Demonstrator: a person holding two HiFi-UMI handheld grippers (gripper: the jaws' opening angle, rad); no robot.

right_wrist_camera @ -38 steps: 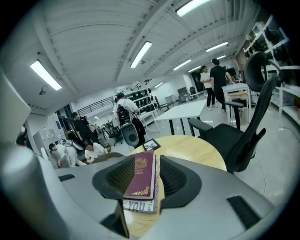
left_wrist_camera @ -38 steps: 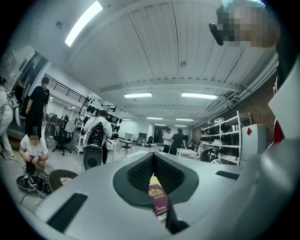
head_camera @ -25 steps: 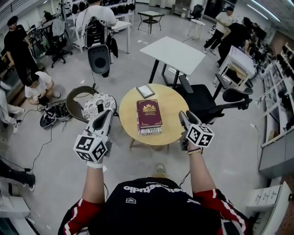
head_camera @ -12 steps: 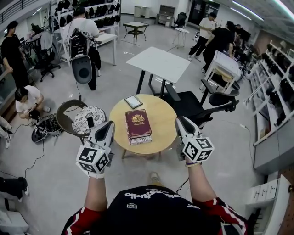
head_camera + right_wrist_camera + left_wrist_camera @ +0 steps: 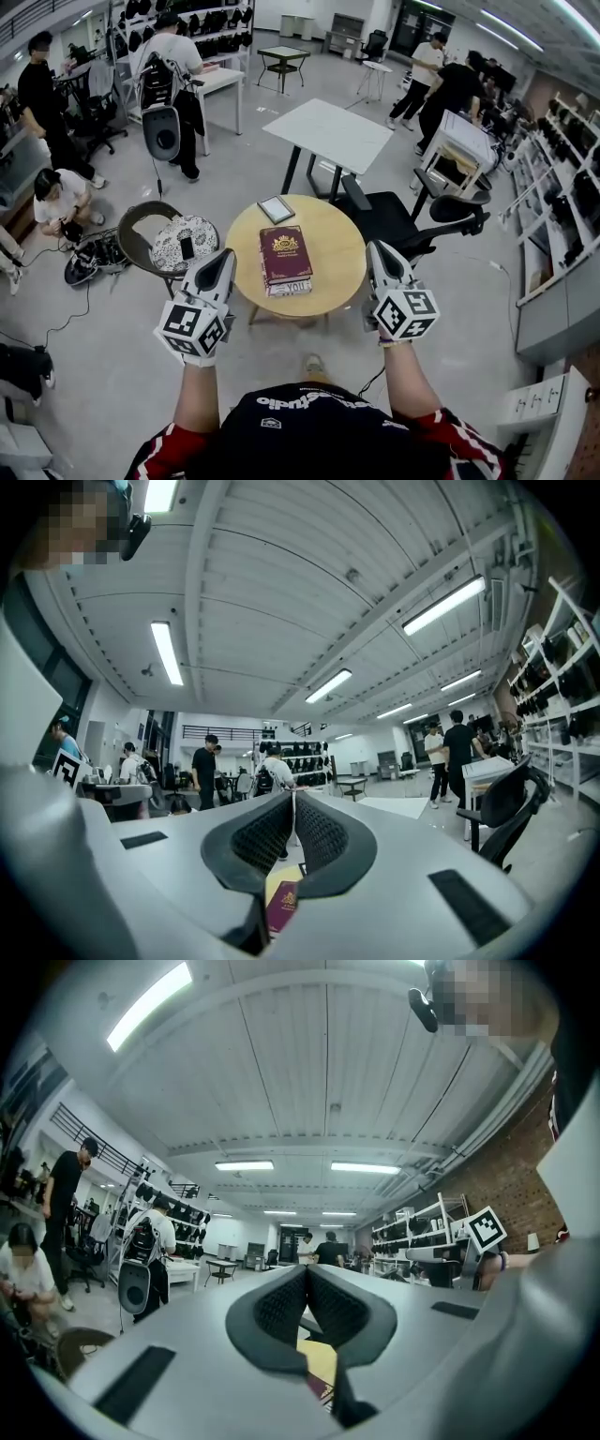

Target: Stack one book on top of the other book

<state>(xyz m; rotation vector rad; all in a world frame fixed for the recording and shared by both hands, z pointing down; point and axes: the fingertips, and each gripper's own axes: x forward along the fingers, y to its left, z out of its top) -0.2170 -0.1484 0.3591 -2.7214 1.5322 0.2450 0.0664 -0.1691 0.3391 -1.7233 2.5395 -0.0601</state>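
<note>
The right claw (image 5: 377, 247) has just been closing on nothing and now stands pinched together, like the left claw (image 5: 225, 254), both held up at either side of the round table (image 5: 337, 234). The maroon book (image 5: 285, 253) stays stacked mid-table on the book (image 5: 293, 288) marked "YOU".

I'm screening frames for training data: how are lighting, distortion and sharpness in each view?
Head view: even ceiling light, fisheye bowing at the edges, book stack on the round table sharp. Left gripper view: black vignette corners, ceiling tube blown out, pads of the left hand-held gripper in focus. Right gripper view: same vignette and curvature, room sharp.
</note>
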